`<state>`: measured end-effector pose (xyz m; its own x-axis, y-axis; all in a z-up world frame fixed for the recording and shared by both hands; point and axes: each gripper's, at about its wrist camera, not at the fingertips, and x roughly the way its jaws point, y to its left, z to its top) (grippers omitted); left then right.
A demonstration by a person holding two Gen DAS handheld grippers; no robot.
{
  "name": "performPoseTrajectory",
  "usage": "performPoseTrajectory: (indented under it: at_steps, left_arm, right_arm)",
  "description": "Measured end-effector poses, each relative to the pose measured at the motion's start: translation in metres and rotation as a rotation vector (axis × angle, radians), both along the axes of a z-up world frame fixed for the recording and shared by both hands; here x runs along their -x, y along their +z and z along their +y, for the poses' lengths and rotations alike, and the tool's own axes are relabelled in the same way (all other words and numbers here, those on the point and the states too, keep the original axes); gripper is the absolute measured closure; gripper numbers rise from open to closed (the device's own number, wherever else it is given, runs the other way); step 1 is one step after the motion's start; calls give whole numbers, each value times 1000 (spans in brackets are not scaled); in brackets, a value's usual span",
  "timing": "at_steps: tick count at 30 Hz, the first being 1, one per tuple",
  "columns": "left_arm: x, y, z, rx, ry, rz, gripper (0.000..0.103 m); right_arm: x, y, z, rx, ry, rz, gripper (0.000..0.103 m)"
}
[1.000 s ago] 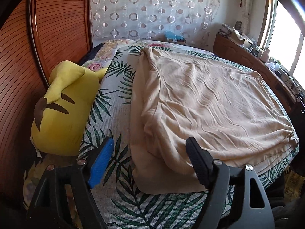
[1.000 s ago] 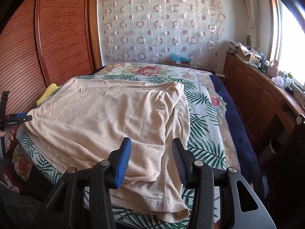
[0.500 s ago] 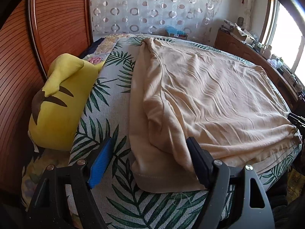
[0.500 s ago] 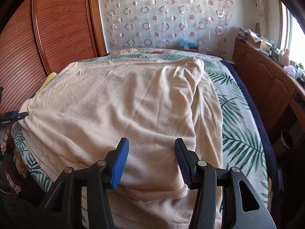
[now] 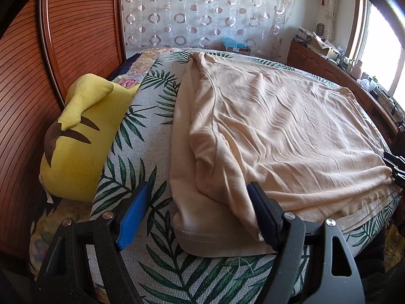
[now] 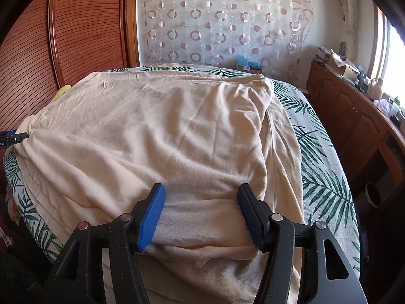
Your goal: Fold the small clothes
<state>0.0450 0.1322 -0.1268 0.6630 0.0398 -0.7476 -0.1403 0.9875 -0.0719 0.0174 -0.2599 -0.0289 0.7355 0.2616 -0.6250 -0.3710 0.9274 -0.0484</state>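
Note:
A large beige T-shirt (image 5: 278, 131) lies spread over the bed, wrinkled, with a sleeve folded in along each side. My left gripper (image 5: 198, 217) stands open low over the shirt's near left corner. Its blue pad (image 5: 134, 217) is over bare sheet and its black pad (image 5: 263, 217) is against the folded sleeve edge. In the right wrist view my right gripper (image 6: 201, 215) straddles a ridge of the same shirt (image 6: 152, 131) near its right corner. Its jaws are opening, the cloth lies loose between them. The tip of each gripper shows at the edge of the other's view.
The palm-leaf bedsheet (image 5: 141, 152) shows bare left of the shirt and on the right side (image 6: 321, 177). A yellow plush pillow (image 5: 76, 147) leans against the slatted wooden panel (image 5: 25, 76). A cluttered wooden cabinet (image 6: 354, 116) runs along the right under the window.
My right gripper has come down and in over the shirt's near right part, and its jaws have widened. The left gripper has hardly shifted and keeps the same opening.

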Motion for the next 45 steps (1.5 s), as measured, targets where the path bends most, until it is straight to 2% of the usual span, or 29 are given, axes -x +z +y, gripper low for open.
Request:
performPoseTrajectory:
  at_steps: [4, 6, 9, 11, 13, 17, 22, 25, 34, 45]
  left_arm:
    - [1, 0, -2, 20, -15, -10, 25]
    - [1, 2, -6, 27, -44, -10, 31]
    - [-1, 4, -11, 37, -79, -8, 54]
    - [-3, 5, -13, 51, -93, -4, 79]
    - [-4, 7, -17, 66, -108, -8, 90]
    - [0, 35, -42, 21, -144, -112, 91]
    - [-10, 74, -74, 26, -215, -207, 91]
    - [-20, 93, -93, 37, -266, -254, 91]
    - [-46, 133, -158, 99, -417, -338, 91]
    - [-58, 177, -250, 127, -641, -368, 91]
  right_arm:
    - [4, -4, -1, -2, -8, -29, 38]
    - [5, -4, -1, -6, -5, -29, 38]
    - [6, -4, -2, -6, 0, -25, 38]
    - [6, -3, -2, -9, 1, -22, 38]
    - [5, -2, -2, -11, 0, -19, 38]
    - [2, -1, -2, -11, 3, -8, 38]
    - [-2, 6, -7, -33, 8, 30, 38]
    - [2, 13, -15, -46, -7, 19, 38]
    - [22, 39, -57, -72, -73, -49, 38]
    - [34, 44, -93, -120, -153, -81, 38]
